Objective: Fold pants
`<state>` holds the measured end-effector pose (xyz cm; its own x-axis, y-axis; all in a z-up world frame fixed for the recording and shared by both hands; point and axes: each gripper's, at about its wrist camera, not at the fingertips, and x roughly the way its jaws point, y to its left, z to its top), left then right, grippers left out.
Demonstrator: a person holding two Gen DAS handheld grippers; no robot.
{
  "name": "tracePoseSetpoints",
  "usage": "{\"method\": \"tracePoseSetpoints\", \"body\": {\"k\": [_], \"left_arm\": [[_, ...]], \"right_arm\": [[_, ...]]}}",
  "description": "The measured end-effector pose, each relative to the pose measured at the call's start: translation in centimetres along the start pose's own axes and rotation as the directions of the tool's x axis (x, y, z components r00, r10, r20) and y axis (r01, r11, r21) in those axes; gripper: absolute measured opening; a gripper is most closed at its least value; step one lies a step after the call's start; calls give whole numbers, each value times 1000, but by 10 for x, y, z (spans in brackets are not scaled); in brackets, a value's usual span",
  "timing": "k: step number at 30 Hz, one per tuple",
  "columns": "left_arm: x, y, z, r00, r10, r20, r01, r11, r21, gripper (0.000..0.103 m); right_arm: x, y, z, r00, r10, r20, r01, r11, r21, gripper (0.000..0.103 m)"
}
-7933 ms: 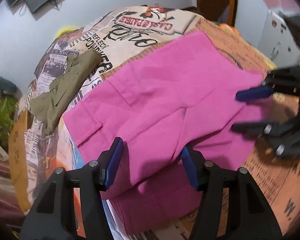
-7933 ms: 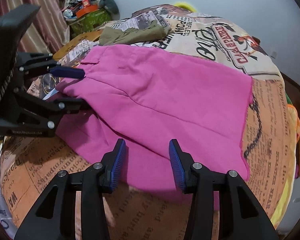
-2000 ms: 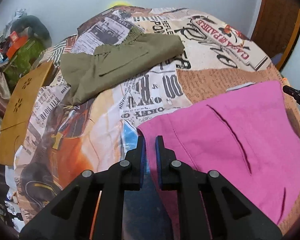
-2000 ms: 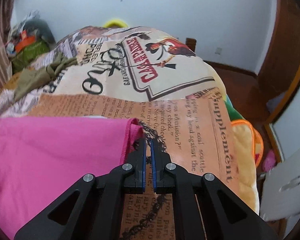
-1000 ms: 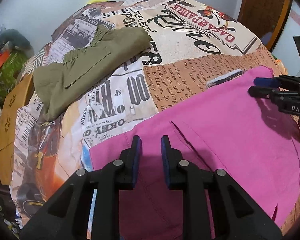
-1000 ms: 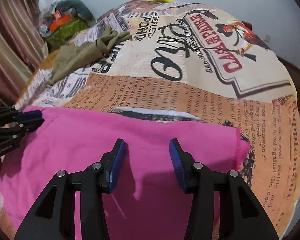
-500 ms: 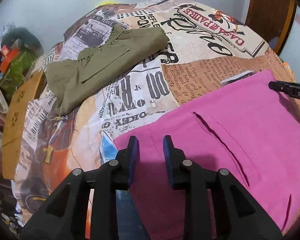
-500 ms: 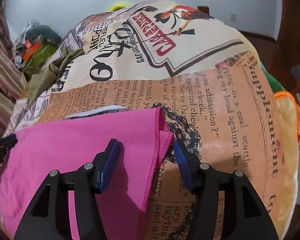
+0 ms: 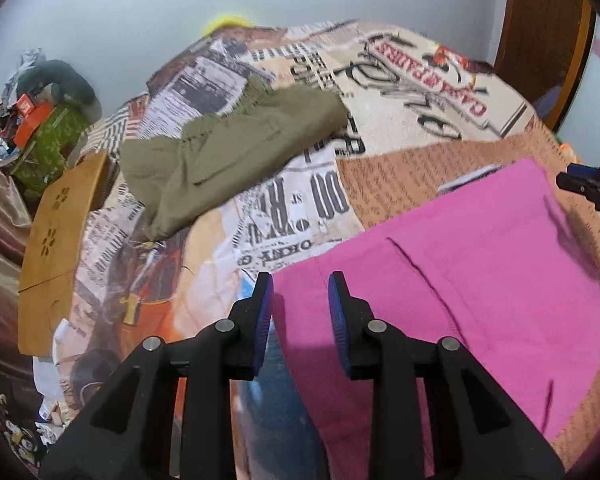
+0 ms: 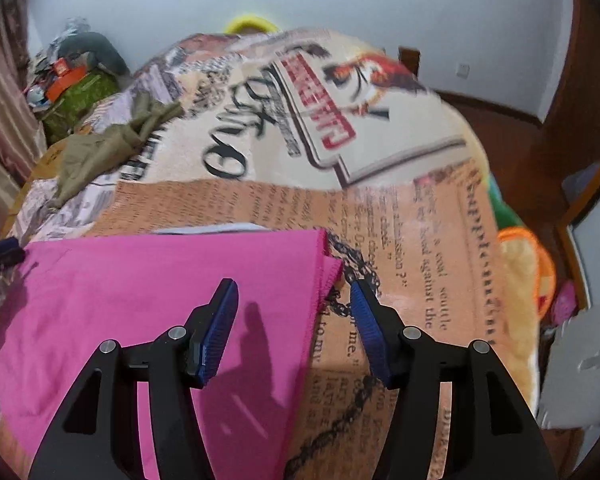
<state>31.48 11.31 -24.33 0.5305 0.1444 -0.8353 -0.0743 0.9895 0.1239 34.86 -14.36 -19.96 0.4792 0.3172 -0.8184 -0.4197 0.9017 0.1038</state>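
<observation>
The left gripper [image 9: 300, 296] stands with its jaws parted and nothing pinched; they have just been opening, wider than a second ago, when only a narrow slot showed between the blue pads. The near-left corner of the pink pants [image 9: 472, 276] lies under and between those pads, loose on the cover and not pressed. Two seconds back the same jaws were clamped on that corner.

The right gripper [image 10: 294, 306] is also released, its jaws spread wide after opening over the last second. Two seconds ago they were nipped shut at the pants' [image 10: 160, 300] right edge. That edge, with a lower layer peeking out at the far corner, now runs down between the two pads, the left pad over pink cloth and the right pad over the printed bedspread [image 10: 420, 240]. No cloth is gripped.

About eight seconds ago the pants lay spread wide and rumpled; now they form a flat folded rectangle spanning from one gripper to the other. In the left wrist view the right gripper's tip [image 9: 592, 188] shows just beyond the far-right corner of the pants.

Farther out from the left gripper, up and to its left, olive-green pants [image 9: 228, 152] lie folded on the bedspread, well apart from the pink ones.
</observation>
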Motion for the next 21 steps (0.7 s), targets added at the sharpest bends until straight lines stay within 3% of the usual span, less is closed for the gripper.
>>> {"method": "tracePoseSetpoints", "body": {"k": [4,10,12,15,21], "left_arm": [[-29,0,1,999,-6,46,7,1000,-12,30],[-80,-2,-7,991,-10,131,14,999,-31,49],[-99,-1,-17,986,-9,166,20,998,-64,61],[-116,1,-33,980,-30,196,51,993,-104,71],[-123,-9,-70,987,-35,155,51,994,-98,72]], "right_arm": [[-35,17,4,997,18,70,-15,999,-40,54],[-83,41,2,985,54,161,-44,997,-66,54],[-97,50,-2,981,63,184,-50,996,-76,54],[-118,62,-11,973,83,217,-66,994,-85,54],[-137,88,-35,957,132,257,-114,990,-84,57]]}}
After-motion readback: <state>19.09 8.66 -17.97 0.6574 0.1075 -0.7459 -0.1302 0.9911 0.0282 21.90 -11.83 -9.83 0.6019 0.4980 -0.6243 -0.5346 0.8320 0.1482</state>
